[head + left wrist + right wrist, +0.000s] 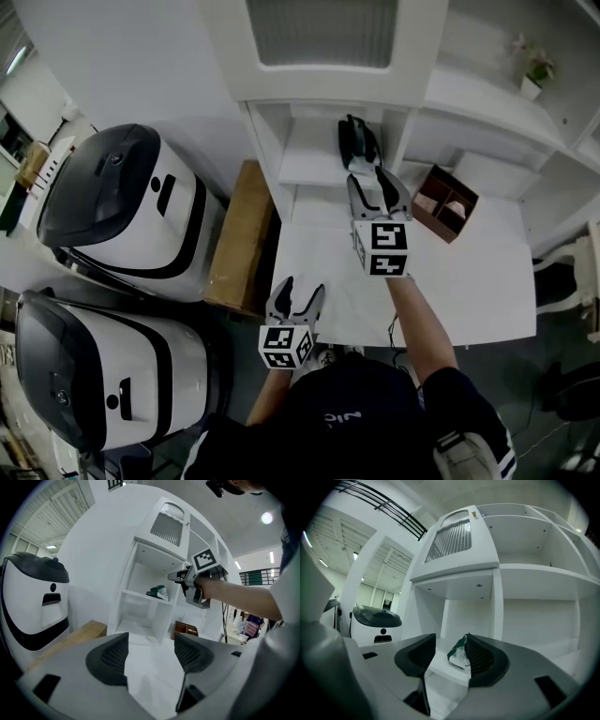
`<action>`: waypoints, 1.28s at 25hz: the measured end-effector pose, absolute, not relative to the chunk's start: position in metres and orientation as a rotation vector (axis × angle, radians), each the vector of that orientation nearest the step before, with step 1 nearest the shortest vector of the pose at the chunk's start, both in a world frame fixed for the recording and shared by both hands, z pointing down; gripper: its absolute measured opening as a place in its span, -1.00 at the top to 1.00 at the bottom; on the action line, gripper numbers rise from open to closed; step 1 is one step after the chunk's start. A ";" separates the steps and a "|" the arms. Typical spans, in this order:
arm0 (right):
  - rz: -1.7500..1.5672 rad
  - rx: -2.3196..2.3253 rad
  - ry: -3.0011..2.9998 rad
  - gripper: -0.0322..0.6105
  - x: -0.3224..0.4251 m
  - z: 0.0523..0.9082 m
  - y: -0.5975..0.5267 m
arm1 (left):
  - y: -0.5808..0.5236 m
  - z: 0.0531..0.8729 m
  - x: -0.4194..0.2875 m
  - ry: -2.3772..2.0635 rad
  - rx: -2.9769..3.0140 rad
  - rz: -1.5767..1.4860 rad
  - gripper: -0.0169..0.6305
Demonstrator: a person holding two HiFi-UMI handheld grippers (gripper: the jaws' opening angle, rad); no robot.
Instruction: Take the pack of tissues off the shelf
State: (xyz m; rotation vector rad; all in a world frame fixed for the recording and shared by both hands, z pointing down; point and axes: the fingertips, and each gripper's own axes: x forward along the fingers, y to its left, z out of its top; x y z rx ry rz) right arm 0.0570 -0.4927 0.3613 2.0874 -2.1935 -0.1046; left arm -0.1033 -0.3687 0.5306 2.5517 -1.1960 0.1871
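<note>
Finding: the pack of tissues lies on the middle ledge of the white shelf unit. In the head view that is upper centre of the frame; in the right gripper view it sits low and centre. It is not yet taken.

Right gripper: jaws parted and released, gripping nothing. The pack shows in the gap between them but hard against the right-hand jaw, and it appears to lie further in than the pads, so I judge there is no contact.

Left gripper: jaws apart and empty, held low over the white table at lower centre of the head view, well clear of the shelf.

Step in hand: the approach for the grasp.

Recommendations:
- Shift your right gripper so the pack sits centred in the gap, not crowding one jaw.
- Keep the tool level with the ledge and advance until both pads flank the body of the pack. The wrapper looks soft and crumpled, so a pinch on a loose corner may slip.
- Close firmly, then draw straight out towards yourself, clear of the upright on the right of the compartment.
</note>
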 end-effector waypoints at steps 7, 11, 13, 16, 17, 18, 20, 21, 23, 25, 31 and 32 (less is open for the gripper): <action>-0.057 2.111 -2.114 0.26 0.064 0.367 -0.533 | -0.372 0.530 -0.106 -1.251 2.525 0.181 0.01; -0.030 2.145 -2.042 0.32 0.066 0.374 -0.552 | -0.371 0.533 -0.110 -1.283 2.495 0.182 0.01; -0.002 2.170 -2.004 0.32 0.070 0.379 -0.560 | -0.370 0.535 -0.113 -1.298 2.482 0.182 0.01; 0.052 2.212 -1.973 0.33 0.079 0.385 -0.570 | -0.370 0.539 -0.118 -1.318 2.461 0.188 0.01; 0.074 2.215 -1.968 0.33 0.081 0.388 -0.573 | -0.370 0.540 -0.120 -1.324 2.453 0.190 0.01; 0.096 2.212 -1.965 0.35 0.082 0.391 -0.576 | -0.370 0.541 -0.121 -1.331 2.446 0.191 0.01; 0.138 2.208 -1.963 0.38 0.082 0.398 -0.582 | -0.369 0.542 -0.124 -1.344 2.435 0.191 0.01; 0.156 2.213 -1.960 0.40 0.083 0.401 -0.584 | -0.369 0.543 -0.125 -1.349 2.430 0.190 0.01; 0.177 2.230 -1.947 0.46 0.086 0.406 -0.587 | -0.370 0.544 -0.127 -1.356 2.423 0.190 0.01; 0.182 2.244 -1.923 0.56 0.091 0.410 -0.589 | -0.371 0.545 -0.129 -1.364 2.416 0.189 0.01; 0.177 2.239 -1.904 0.80 0.096 0.415 -0.593 | -0.374 0.547 -0.131 -1.369 2.406 0.190 0.01; 0.174 2.235 -1.903 0.81 0.096 0.415 -0.593 | -0.375 0.547 -0.130 -1.367 2.407 0.189 0.01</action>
